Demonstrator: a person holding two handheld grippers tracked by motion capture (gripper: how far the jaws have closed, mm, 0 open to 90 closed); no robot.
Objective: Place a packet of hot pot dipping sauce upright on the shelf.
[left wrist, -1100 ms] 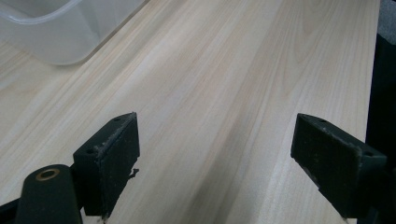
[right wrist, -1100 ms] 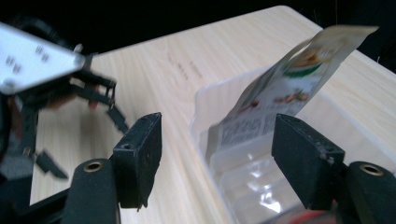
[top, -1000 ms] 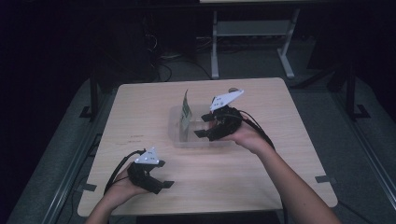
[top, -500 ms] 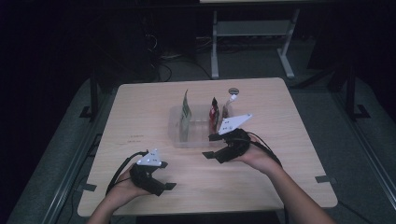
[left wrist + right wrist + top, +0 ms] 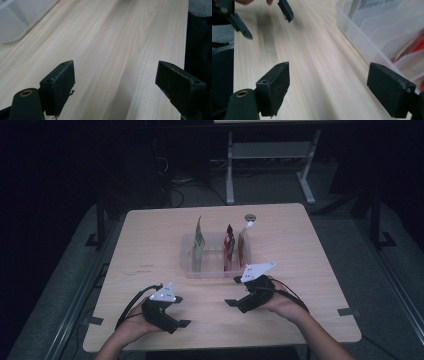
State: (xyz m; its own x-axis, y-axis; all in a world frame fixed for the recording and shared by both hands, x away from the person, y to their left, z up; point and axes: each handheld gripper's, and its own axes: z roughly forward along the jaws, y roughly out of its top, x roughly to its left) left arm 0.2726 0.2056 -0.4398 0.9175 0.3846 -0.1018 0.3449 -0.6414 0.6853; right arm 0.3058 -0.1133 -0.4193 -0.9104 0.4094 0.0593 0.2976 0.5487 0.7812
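Evidently the work of standing packets in the clear plastic rack [image 5: 192, 270] is at a pause or near its end. The rack sits at mid-table with a green packet [image 5: 199, 240], a red packet [image 5: 229, 247] and a third packet with a white cap [image 5: 244, 242] upright in separate slots. The right gripper [image 5: 236, 292] rests low on the table [image 5: 310, 250] just in front of the rack; its jaws have just been opening and stand wide, nothing between them. The left gripper [image 5: 184, 311] lies near the table's front edge, well apart from the rack, jaws likewise spread and empty. Judged next: either fetch a further packet, if any, or keep both hands parked clear of the rack
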